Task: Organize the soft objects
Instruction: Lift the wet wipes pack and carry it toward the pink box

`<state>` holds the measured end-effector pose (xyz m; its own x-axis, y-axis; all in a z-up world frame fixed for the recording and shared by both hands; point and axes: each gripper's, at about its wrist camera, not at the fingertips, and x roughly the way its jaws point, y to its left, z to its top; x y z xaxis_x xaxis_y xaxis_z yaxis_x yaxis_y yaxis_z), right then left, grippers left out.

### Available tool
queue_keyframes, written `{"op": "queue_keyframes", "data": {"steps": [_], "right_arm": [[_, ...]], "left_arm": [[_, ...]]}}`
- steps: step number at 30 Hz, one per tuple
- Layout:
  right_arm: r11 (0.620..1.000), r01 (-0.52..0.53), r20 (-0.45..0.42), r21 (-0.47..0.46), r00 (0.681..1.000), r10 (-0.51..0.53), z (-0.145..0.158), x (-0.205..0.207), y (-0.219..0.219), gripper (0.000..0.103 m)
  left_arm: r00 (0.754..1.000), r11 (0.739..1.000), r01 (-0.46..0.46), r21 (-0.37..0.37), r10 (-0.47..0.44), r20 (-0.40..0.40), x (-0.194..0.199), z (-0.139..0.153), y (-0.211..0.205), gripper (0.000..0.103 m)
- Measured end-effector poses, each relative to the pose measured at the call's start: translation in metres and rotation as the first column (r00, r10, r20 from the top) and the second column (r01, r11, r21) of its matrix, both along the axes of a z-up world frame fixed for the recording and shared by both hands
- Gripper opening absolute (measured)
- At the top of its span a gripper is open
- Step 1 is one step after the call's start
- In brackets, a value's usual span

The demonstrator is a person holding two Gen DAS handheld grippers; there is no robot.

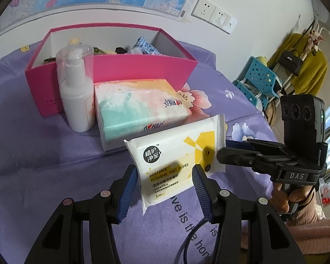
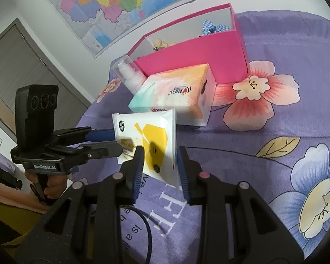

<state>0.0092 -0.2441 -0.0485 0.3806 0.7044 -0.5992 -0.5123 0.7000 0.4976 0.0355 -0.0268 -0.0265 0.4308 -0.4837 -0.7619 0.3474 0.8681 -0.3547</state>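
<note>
A white and yellow wet wipes pack (image 1: 175,156) is held up above the purple bedspread, also in the right wrist view (image 2: 151,138). My left gripper (image 1: 165,171) has its pads on the pack's two long sides at the lower end. My right gripper (image 2: 159,151) has its pads on either side of the pack's other end; its fingers (image 1: 237,151) reach in from the right. Behind lie a pastel tissue pack (image 1: 138,107) and a pink box (image 1: 112,66) holding cloth items.
A white pump bottle (image 1: 77,92) stands in front of the pink box's left part. The bed's right edge drops off toward blue stools (image 1: 259,81) and a clothes rack. A black cable (image 1: 186,242) lies on the bedspread near me.
</note>
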Motion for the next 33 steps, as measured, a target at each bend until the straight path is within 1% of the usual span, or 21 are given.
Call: {"op": "queue_keyframes", "data": {"steps": [11,24,33], "right_arm": [[1.000,0.004,0.032,0.011,0.999,-0.005,0.011,0.001,0.001,0.034],[0.999,0.023,0.072,0.023,0.997,-0.025,0.025,0.011,0.000,0.034],[0.999,0.031,0.082,0.031,0.996,-0.033,0.031,0.017,0.000,0.034]], "left_arm": [[0.999,1.000,-0.008,-0.003,0.008,0.034,0.004,0.011,0.001,0.052],[0.995,1.000,-0.013,0.020,0.011,0.095,0.013,0.029,-0.003,0.052],[0.993,0.999,-0.020,0.034,0.015,0.117,0.018,0.037,-0.005,0.052]]}}
